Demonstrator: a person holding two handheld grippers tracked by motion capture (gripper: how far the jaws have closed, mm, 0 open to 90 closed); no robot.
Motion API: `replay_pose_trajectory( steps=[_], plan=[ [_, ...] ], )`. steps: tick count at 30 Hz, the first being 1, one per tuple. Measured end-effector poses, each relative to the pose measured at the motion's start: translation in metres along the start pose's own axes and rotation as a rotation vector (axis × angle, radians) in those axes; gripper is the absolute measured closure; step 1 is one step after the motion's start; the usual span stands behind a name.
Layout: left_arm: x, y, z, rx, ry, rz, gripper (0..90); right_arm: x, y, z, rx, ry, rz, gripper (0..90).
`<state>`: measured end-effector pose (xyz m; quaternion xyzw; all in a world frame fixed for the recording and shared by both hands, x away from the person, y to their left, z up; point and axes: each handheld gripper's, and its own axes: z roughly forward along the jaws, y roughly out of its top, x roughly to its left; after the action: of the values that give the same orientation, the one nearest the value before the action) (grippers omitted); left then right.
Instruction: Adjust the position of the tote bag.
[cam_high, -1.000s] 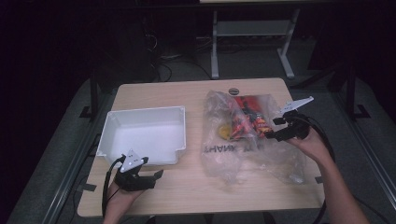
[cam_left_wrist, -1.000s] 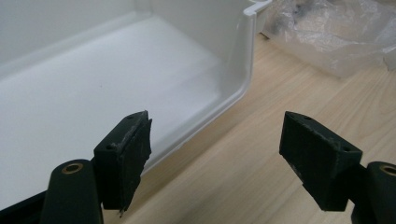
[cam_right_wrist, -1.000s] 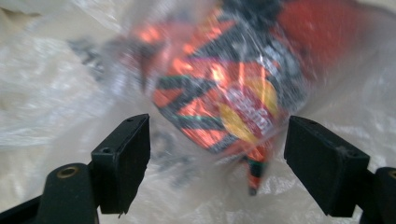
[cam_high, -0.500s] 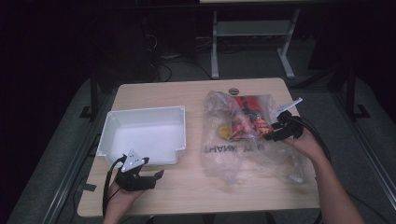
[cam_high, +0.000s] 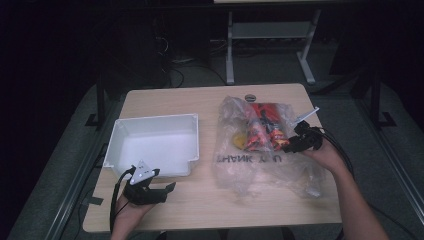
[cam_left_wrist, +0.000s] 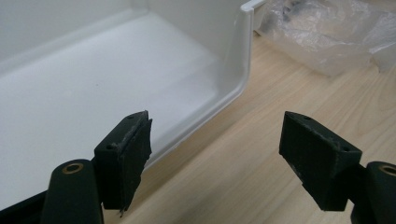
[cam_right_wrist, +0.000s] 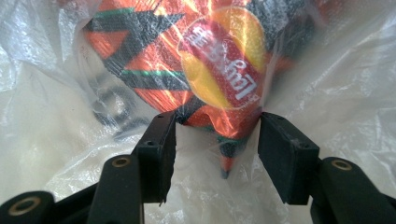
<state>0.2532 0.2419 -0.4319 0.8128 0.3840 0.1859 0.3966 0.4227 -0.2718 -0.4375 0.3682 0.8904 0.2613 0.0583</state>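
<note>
A clear plastic bag (cam_high: 260, 170) printed with reversed lettering lies on the right half of the table. Inside it is a red and orange snack packet (cam_high: 260, 127) with a yellow disc logo (cam_right_wrist: 219, 60). My right gripper (cam_high: 288, 146) reaches into the bag's right side. Its jaws have just been closing. In the right gripper view (cam_right_wrist: 215, 140) the packet's lower corner sits between the pads, which touch it through the bag film (cam_right_wrist: 56, 154). My left gripper (cam_high: 162, 192) rests open beside the near right corner of the white tray (cam_high: 155, 119), with nothing between its jaws (cam_left_wrist: 215, 154).
The white tray's wall (cam_left_wrist: 243, 60) rises just left of the left gripper, and the tray is empty. A small dark round disc (cam_high: 250, 97) sits at the table's far edge. Bare wood (cam_high: 225, 205) lies between the two hands. A metal stand (cam_high: 230, 45) is on the floor behind.
My right gripper has come down and in toward the packet in the bag, and its jaws have narrowed around the packet's corner. The left hand has not moved.
</note>
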Motion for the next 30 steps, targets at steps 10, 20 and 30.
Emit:
replay_pose_trajectory(
  steps=[10,20,30],
  plan=[
    [-0.0011,0.0003,-0.0002,-0.002,-0.003,-0.001,24.8,0.0034,0.0004,-0.0015,0.008,-0.009,-0.027,56.6],
    [-0.0024,0.0008,0.0005,0.001,-0.006,0.003,24.9,0.0058,-0.0028,-0.0045,0.001,-0.018,-0.038,64.3],
    [-0.0030,0.0006,0.0009,0.003,-0.007,0.000,24.9,0.0066,-0.0075,-0.0025,-0.001,-0.012,-0.046,74.8]
  ],
)
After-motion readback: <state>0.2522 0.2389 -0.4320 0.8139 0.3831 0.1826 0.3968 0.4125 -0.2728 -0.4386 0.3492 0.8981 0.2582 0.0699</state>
